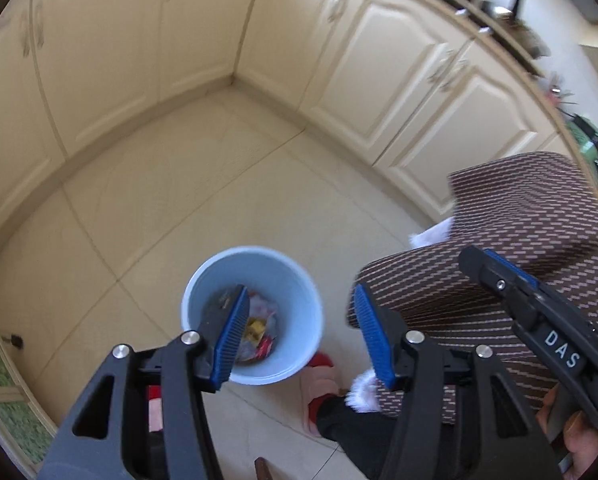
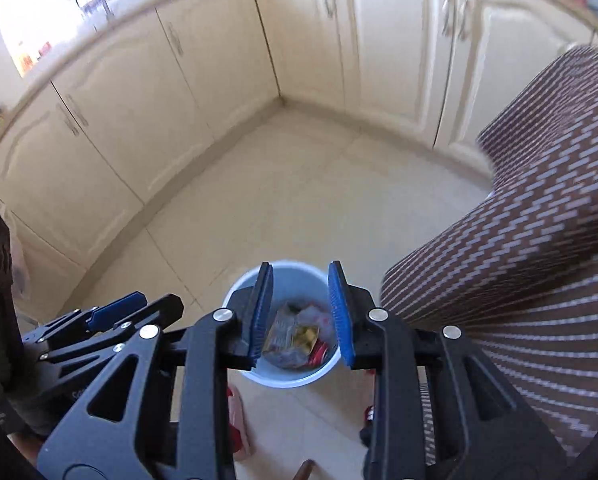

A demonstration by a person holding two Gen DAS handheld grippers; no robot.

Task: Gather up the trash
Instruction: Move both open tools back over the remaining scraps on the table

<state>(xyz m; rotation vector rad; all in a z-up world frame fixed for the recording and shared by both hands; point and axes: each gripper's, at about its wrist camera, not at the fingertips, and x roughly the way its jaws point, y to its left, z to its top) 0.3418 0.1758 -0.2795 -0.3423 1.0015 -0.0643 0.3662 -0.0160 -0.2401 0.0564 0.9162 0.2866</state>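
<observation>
Trash (image 2: 299,336) lies inside the pale blue bin (image 1: 311,304) on the tiled floor (image 1: 179,200), wrappers and crumpled plastic heaped at its bottom. Left gripper (image 1: 299,328) hangs above the bin, jaws wide apart, holding nothing. Right gripper (image 2: 301,312) is centred over the bin mouth, jaws also apart and empty, probably because the load is already dropped. Cabinets (image 2: 179,80) enclose the corner; the person's patterned trouser leg (image 1: 479,300) and slippered foot (image 1: 319,396) stand just beside the bin.
</observation>
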